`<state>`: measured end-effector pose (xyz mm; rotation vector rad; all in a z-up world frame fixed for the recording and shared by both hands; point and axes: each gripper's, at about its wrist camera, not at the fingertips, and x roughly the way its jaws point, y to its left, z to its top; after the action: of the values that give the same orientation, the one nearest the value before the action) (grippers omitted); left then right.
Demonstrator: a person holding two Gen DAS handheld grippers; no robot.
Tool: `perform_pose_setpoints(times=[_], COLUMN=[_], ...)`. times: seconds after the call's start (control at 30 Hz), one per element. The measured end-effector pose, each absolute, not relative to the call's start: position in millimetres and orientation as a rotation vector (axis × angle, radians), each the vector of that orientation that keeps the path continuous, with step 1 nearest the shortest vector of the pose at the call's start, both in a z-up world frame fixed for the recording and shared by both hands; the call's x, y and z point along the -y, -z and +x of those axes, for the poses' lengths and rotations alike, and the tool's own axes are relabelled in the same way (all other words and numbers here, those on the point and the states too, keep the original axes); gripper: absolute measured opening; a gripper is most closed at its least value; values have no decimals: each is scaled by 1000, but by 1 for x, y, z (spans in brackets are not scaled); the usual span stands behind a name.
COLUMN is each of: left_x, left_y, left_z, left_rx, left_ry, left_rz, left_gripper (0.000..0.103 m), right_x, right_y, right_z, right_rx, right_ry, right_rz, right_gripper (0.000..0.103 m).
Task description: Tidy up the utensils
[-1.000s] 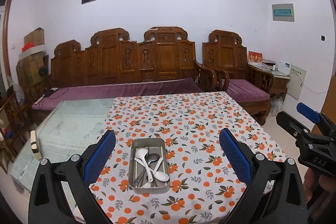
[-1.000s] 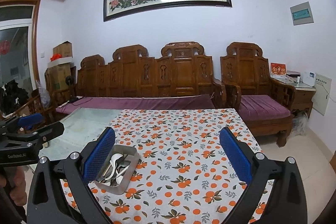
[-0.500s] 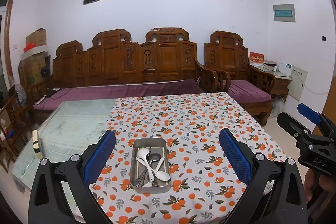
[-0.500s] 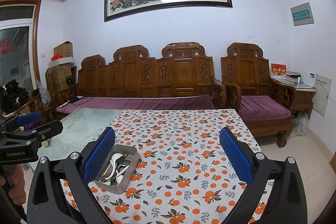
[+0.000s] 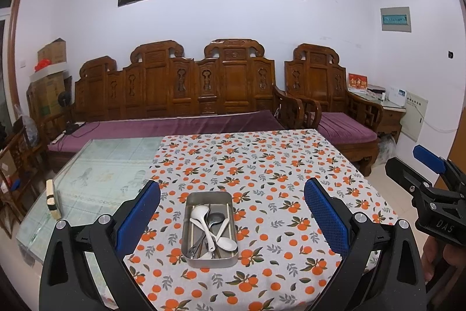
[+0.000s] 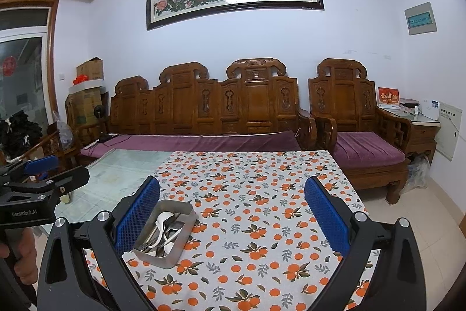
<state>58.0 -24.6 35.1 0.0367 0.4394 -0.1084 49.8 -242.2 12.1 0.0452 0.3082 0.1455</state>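
Note:
A steel tray (image 5: 190,248) sits on the orange-patterned tablecloth (image 5: 262,165) near the front edge. It holds white ceramic spoons (image 5: 204,217), metal spoons and chopsticks in a heap. My left gripper (image 5: 231,212) is open and empty, held above the tray. In the right wrist view the tray (image 6: 174,252) lies at lower left, beside the left blue pad. My right gripper (image 6: 231,212) is open and empty, to the right of the tray. Each gripper shows at the edge of the other's view.
The left part of the table is bare glass (image 5: 110,168) with a small block (image 5: 52,198) at its edge. A carved wooden sofa (image 5: 180,95) and armchair (image 5: 329,101) stand behind the table. A side table (image 6: 419,121) is at the far right.
Both grippers have shifted slightly; the tray sits a little higher and more central in the left wrist view. Nothing was grasped.

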Motion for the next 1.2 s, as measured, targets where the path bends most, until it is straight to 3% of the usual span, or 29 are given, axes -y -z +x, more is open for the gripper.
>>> perform_pose_setpoints(times=[1.2], left_x=[28], left_y=[-42], left_z=[51], left_rx=[-422], left_ry=[108], left_rz=[27], left_gripper=[95], right_x=[237], right_y=[-11], right_z=[49], right_rx=[-309], right_ry=[-151], right_rz=[44], right_gripper=[100])
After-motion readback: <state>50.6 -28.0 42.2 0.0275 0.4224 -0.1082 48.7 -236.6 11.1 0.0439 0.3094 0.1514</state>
